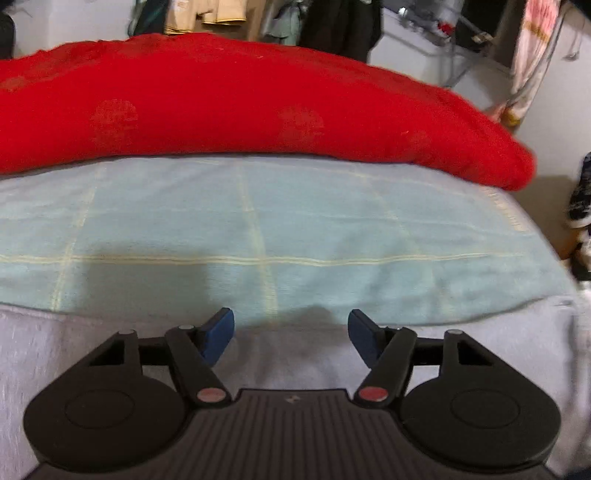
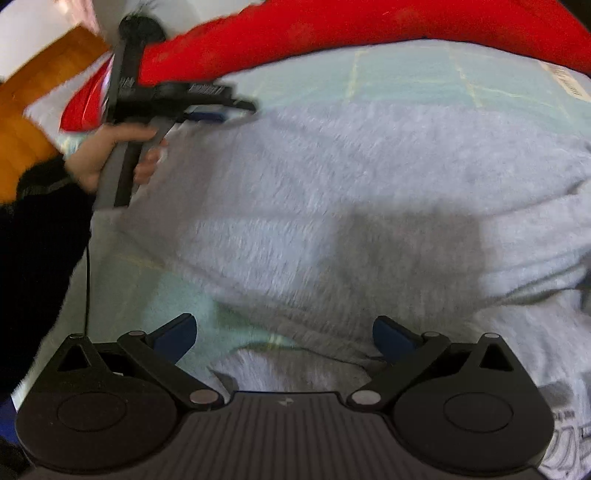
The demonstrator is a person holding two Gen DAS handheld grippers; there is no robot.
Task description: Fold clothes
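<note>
A pale grey fleece garment (image 2: 351,184) lies spread on the bed, and its far edge (image 1: 92,343) shows in the left wrist view. My left gripper (image 1: 291,325) is open just above that edge, blue pads apart with nothing pressed between them. In the right wrist view a hand (image 2: 99,155) in a dark sleeve holds the left gripper (image 2: 221,110) at the garment's far left corner. My right gripper (image 2: 284,326) stands wide open over the garment's near edge, and its pads do not press the fleece. A smoother grey part with a print (image 2: 561,406) lies at the lower right.
The light blue checked sheet (image 1: 295,221) covers the bed. A thick red blanket (image 1: 258,103) lies folded along its far side. Clothes hang (image 1: 221,14) behind the bed. Wooden floor (image 2: 33,96) shows past the bed's left side, and shoes (image 1: 581,206) stand to the right.
</note>
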